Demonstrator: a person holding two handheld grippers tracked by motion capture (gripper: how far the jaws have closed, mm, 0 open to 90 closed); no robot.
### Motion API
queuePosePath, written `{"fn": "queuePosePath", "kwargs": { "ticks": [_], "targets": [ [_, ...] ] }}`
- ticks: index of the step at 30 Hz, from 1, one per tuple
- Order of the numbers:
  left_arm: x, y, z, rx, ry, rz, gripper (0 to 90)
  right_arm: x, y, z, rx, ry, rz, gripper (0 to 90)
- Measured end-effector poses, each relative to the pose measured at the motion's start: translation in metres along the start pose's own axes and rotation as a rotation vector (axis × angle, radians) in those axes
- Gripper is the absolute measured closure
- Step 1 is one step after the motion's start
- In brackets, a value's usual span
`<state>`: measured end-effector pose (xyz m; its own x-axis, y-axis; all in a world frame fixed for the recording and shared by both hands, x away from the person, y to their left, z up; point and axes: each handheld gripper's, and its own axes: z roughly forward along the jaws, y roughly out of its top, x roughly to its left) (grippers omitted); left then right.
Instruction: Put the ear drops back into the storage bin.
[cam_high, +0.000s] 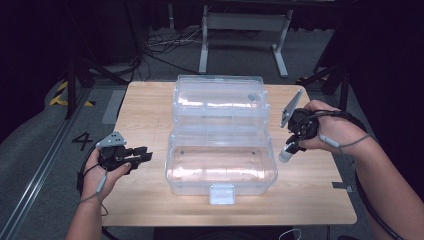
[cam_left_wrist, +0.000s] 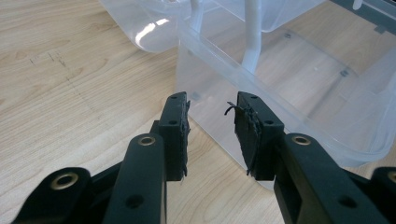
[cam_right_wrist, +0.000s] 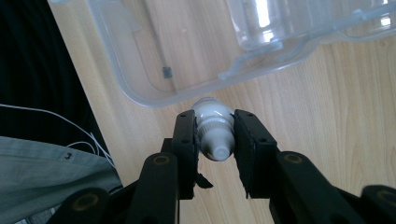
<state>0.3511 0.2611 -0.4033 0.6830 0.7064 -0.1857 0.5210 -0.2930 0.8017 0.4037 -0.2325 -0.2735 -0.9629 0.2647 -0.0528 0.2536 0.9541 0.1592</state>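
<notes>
1. Desk (cam_high: 150, 200): pale wood-grain top, seen from above, with a clear plastic box (cam_high: 220, 170) standing open at its middle.
2. Box layout: the deep lower compartment lies nearest the person, a small latch tab (cam_high: 222, 194) at its front edge; the raised lid (cam_high: 219, 95) and an inner tray rise behind it, toward the far edge of the desk.
3. Right tongs (cam_high: 290, 150): held in the person's right hand (cam_high: 332, 131) just beside the right end of the box, above the desk, pointing down and toward the box.
4. Held item: a small white bottle (cam_right_wrist: 213, 128) sits between the two black pads of the right tongs, which are closed against its sides. In the right gripper view its narrow capped end points toward the camera and its rounded end toward the box rim.
5. Bottle position: outside the box, near its right-hand wall, clear of the desk surface; in the high view it appears as a pale cylinder (cam_high: 287, 153) below the right hand.
6. Left tongs (cam_high: 142, 154): held in the left hand (cam_high: 102, 172) at the left side of the desk, well apart from the bottle, pointing toward the left wall of the box.
7. Left tongs, state: the jaws stand apart with nothing between them; in the left gripper view the near corner of the box (cam_left_wrist: 299, 84) shows through the gap, and the pads (cam_left_wrist: 176, 135) do not touch it.
</notes>
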Motion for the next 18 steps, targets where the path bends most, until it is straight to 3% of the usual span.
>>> {"fn": "queuePosePath", "kwargs": {
  "ticks": [10, 18],
  "targets": [
    [0.0, 0.0, 0.001, 0.003, 0.0, 0.001, 64.7, 0.02, 0.014, -0.004, -0.004, 0.022, -0.064, 71.0],
    [0.001, 0.0, 0.001, 0.003, -0.003, 0.003, 64.6, 0.028, 0.024, 0.002, 0.004, 0.038, -0.114, 71.0]
  ]
}}
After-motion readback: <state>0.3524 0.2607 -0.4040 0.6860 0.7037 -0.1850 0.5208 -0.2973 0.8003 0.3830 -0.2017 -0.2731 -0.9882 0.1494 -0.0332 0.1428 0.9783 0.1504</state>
